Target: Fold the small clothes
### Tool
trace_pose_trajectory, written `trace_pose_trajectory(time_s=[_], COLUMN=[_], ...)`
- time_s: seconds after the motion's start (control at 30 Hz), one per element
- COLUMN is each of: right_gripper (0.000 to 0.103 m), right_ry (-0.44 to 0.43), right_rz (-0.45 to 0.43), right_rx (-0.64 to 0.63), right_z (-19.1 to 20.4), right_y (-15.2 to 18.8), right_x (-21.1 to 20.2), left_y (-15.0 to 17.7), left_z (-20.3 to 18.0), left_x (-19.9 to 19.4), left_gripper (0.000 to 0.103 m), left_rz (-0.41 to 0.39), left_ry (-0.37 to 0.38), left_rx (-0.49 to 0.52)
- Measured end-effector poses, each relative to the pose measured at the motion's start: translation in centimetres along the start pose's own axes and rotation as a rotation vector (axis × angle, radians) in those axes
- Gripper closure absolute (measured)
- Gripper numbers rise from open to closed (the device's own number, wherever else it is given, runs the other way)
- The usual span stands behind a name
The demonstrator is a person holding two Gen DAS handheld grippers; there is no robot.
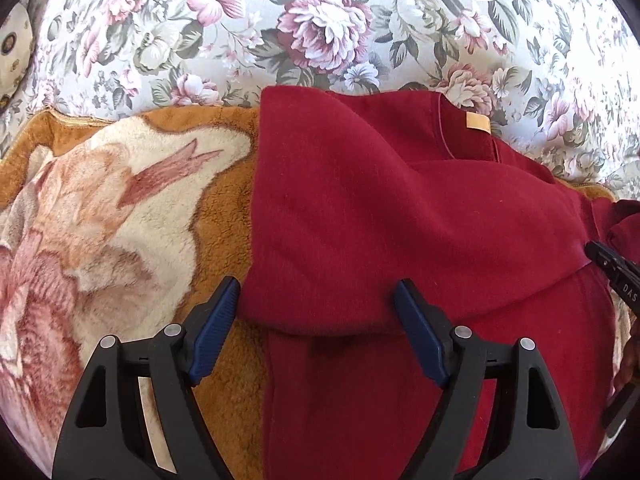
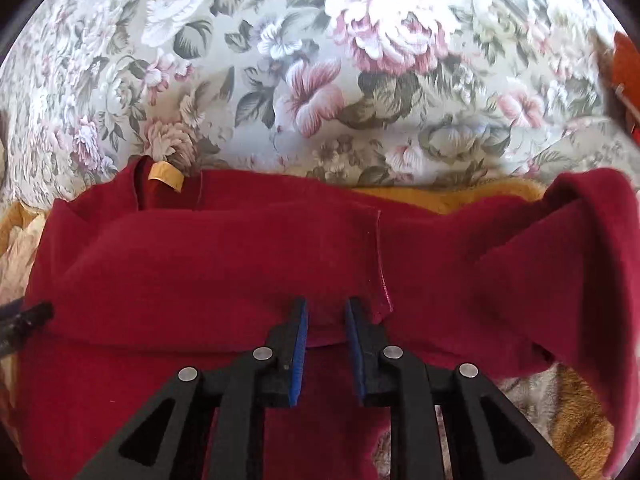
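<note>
A dark red garment (image 1: 400, 216) with a tan neck label (image 1: 476, 122) lies on a plush blanket, one layer folded over across its middle. My left gripper (image 1: 316, 300) is open, its blue-padded fingers either side of the folded edge's left end. My right gripper (image 2: 326, 316) hovers at the folded edge of the same garment (image 2: 224, 264), jaws a narrow gap apart with red cloth behind them. A sleeve (image 2: 580, 240) trails off to the right. The label also shows in the right wrist view (image 2: 166, 176).
An orange and cream plush blanket (image 1: 120, 220) lies under the garment. A floral sofa back (image 1: 320, 20) rises behind. The right gripper's black finger (image 1: 612, 268) shows at the left view's right edge. An orange object (image 2: 624, 64) sits far right.
</note>
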State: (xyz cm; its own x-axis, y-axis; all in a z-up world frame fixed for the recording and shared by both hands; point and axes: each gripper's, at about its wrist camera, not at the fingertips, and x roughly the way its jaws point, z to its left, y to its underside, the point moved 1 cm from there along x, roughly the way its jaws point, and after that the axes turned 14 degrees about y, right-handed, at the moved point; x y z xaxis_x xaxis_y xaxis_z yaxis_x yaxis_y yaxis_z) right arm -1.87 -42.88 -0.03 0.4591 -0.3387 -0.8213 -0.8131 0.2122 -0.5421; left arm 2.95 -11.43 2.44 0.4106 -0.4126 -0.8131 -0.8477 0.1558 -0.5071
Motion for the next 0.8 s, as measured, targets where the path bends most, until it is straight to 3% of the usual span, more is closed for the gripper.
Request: trace_pose_trajectory(time_s=[0.1, 0.3, 0.4, 0.43, 0.47, 0.8], right_gripper=[0.084, 0.073, 0.059, 0.049, 0.045, 0.045], right_ry=[-0.018, 0.063, 0.129, 0.151, 0.169, 0.210], right_rz=[0.001, -0.162, -0.225, -0.236, -0.239, -0.139], right_rx=[0.027, 0.088, 0.141, 0.151, 0.153, 0.116], right_z=[-1.0, -5.3, -8.6, -9.5, -10.2, -12.7], right_y=[0.1, 1.3, 1.8, 1.9, 2.1, 4.3], right_x=[-2.0, -9.1, -11.5, -12.0, -12.2, -8.5], left_y=[0.2, 0.4, 0.5, 0.5, 0.5, 0.6], left_z=[-0.6, -2.9, -4.3, -4.7, -4.8, -6.2], left_x=[-1.2, -2.4, -2.4, -2.2, -2.1, -1.4], left_gripper=[0.023, 0.023, 0.023, 0.023, 0.023, 0.023], left_rz=[-0.024, -0.034, -0.027, -0.020, -0.015, 0.012], left_ry=[0.000, 0.073, 0.095, 0.105, 0.110, 0.114], left_rx=[0.008, 0.033, 0.045, 0.043, 0.043, 0.079])
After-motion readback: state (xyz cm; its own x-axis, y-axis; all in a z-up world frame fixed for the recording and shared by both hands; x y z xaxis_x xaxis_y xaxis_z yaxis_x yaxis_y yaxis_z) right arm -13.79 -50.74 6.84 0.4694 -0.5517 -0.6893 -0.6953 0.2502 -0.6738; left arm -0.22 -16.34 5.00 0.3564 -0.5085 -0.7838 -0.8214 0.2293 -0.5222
